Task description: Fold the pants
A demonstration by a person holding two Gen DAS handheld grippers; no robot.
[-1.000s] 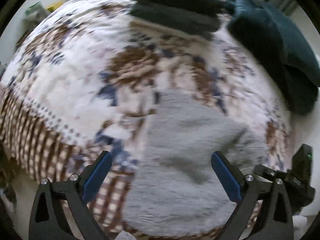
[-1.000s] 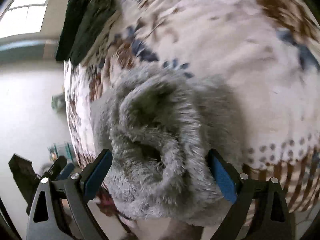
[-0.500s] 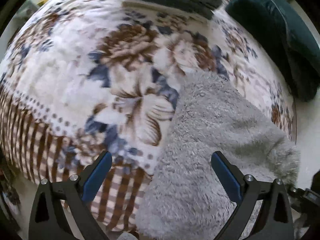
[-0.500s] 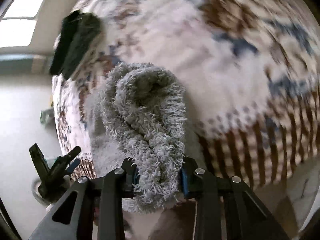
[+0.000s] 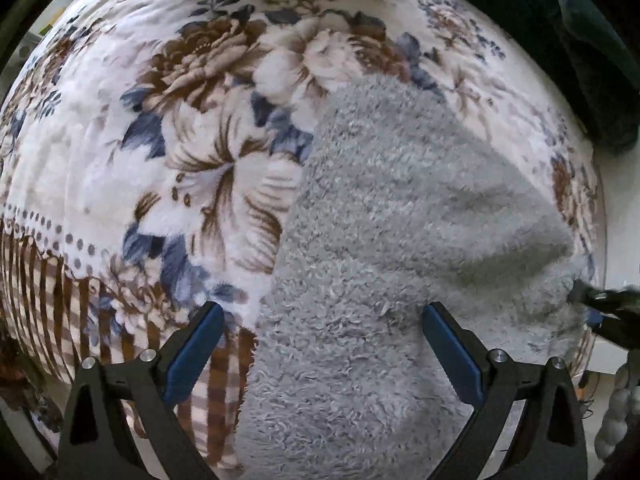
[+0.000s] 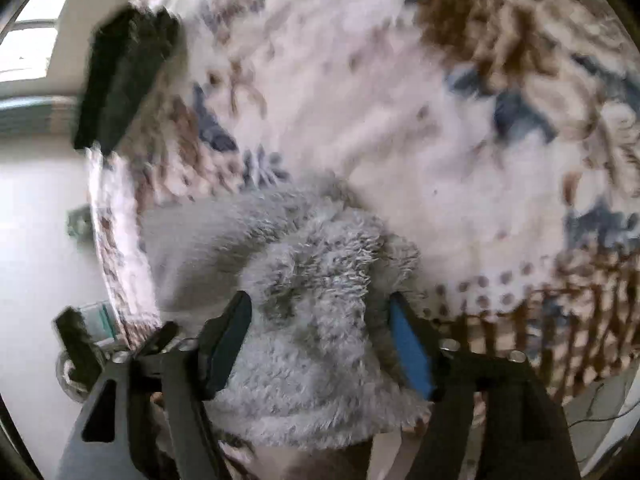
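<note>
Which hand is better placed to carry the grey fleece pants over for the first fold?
Right. The right gripper has a bunched edge of the grey fleece pants between its closing fingers. The left gripper hangs open above the flat cloth, its fingers astride the pants' edge on the floral blanket, gripping nothing.

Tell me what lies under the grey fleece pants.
The grey fleece pants lie on the floral blanket, which shows all around them. The blanket's part beneath them is covered, so anything else there cannot be seen.

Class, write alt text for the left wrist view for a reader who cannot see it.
Fluffy grey pants lie on a flowered blanket, seen from above. The left tool hangs open over their edge, and dark folded clothes sit at the far side.
</note>
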